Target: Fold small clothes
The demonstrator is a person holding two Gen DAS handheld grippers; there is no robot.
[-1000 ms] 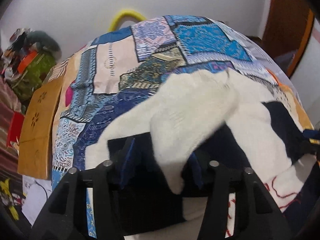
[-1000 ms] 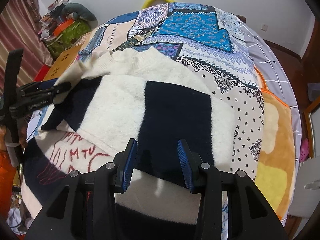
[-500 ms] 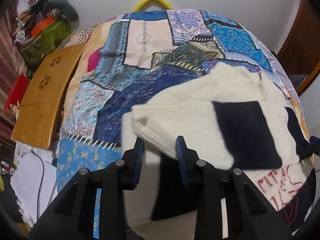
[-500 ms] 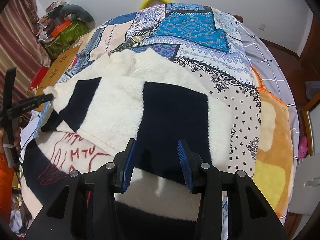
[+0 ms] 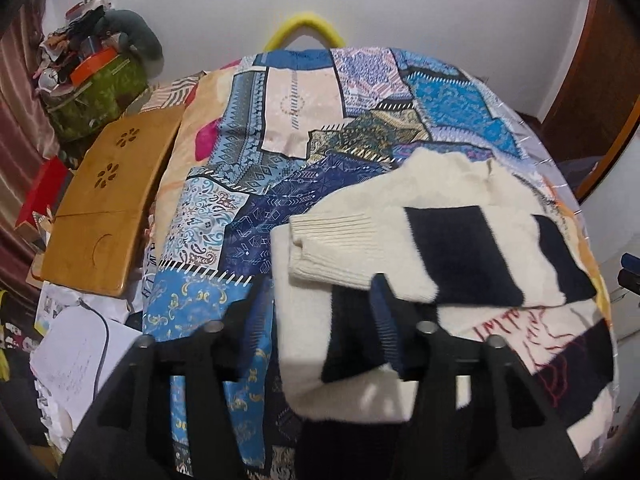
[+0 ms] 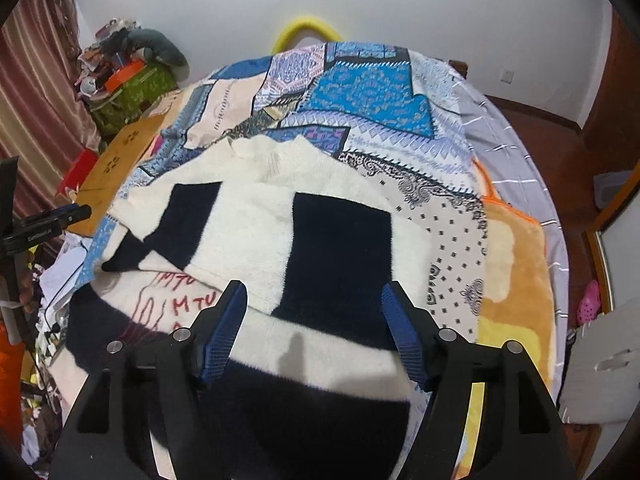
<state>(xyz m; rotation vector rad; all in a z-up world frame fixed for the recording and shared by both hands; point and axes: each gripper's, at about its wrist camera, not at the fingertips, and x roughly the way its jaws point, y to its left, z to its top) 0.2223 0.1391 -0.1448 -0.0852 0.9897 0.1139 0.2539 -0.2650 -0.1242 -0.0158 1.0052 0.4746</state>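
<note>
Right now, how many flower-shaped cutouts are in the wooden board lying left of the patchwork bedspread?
2. Both are at the far end of the wooden board: one cutout nearest the far edge, the other just in front of it. None seems hidden.

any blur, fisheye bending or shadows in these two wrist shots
Left wrist view: the left gripper has smeared, motion-blurred blue pads, while the sweater stays fairly sharp. Right wrist view: the right gripper is crisp and casts a soft shadow on the sweater. Both views bulge the bed into a dome, with dark corners.
</note>
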